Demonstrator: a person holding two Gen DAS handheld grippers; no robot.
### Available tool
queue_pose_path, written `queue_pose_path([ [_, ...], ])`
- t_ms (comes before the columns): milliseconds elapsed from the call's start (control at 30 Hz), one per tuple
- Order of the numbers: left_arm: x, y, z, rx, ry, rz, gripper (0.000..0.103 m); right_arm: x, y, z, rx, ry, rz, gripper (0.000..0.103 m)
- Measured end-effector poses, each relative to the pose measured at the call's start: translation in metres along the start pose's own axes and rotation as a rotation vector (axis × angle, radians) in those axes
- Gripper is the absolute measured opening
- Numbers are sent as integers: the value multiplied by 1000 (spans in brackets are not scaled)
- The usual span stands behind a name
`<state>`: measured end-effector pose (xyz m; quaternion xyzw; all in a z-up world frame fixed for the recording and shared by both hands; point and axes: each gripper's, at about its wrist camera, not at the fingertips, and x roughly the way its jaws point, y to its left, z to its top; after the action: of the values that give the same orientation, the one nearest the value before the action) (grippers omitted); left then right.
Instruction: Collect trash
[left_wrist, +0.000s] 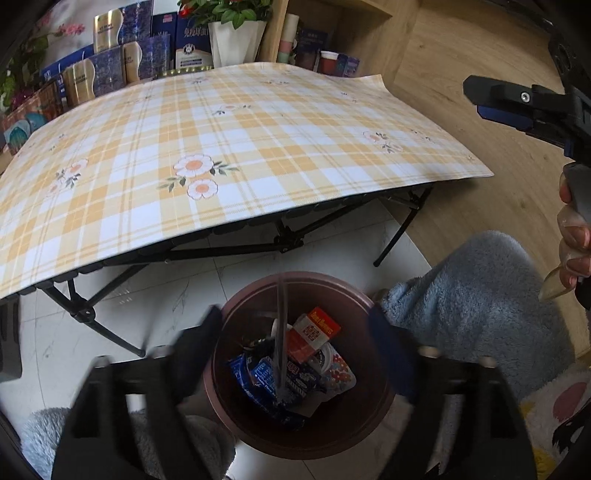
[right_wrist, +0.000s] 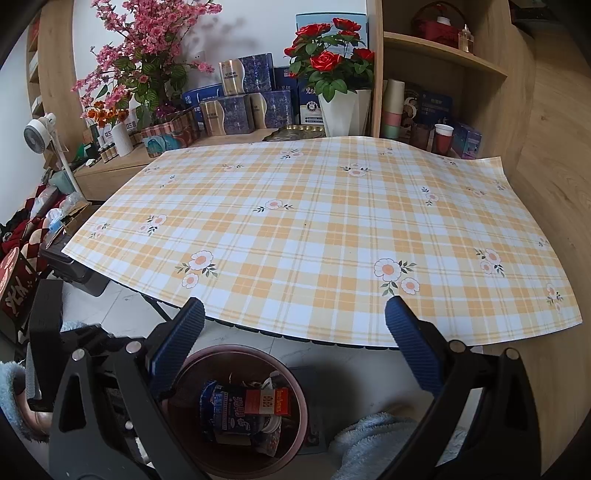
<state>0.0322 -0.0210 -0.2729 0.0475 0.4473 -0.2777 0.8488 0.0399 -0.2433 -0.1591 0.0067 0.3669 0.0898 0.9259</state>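
A brown round trash bin (left_wrist: 236, 310) stands on the white floor below the table's front edge. It holds a red-orange box (left_wrist: 318, 328), blue wrappers (left_wrist: 258, 376) and other packaging. My left gripper (left_wrist: 295, 317) hangs open right above the bin, its fingers blurred. A thin, blurred strip (left_wrist: 279, 325) runs upright in the gap between them, over the bin, touching neither pad. My right gripper (right_wrist: 294, 305) is open and empty above the table's near edge, with the bin (right_wrist: 301, 387) below it to the left. From the left wrist, the right gripper (left_wrist: 476, 99) shows at the upper right.
The folding table (right_wrist: 332, 221) wears a yellow plaid flowered cloth. Behind it stand blue boxes (right_wrist: 258, 99), a white pot of red roses (right_wrist: 343, 110) and a wooden shelf (right_wrist: 443, 59). A fluffy blue cloth (left_wrist: 480, 295) lies right of the bin, and a hand (left_wrist: 572, 236) shows at the right edge.
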Motion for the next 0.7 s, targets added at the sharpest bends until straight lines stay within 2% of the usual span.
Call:
queue_pose_path([
  [200, 1, 3, 1, -20, 10, 54, 94, -1, -2, -1, 6, -1, -3, 97],
  [400, -9, 6, 5, -35, -32, 98, 96, -4, -3, 0, 2, -6, -10, 97],
  [567, -36, 15, 22, -72, -121, 175, 97, -14, -4, 11, -3, -31, -37, 97],
  [700, -77, 25, 50, -122, -254, 244, 97, -21, -4, 28, -9, -59, -58, 97],
])
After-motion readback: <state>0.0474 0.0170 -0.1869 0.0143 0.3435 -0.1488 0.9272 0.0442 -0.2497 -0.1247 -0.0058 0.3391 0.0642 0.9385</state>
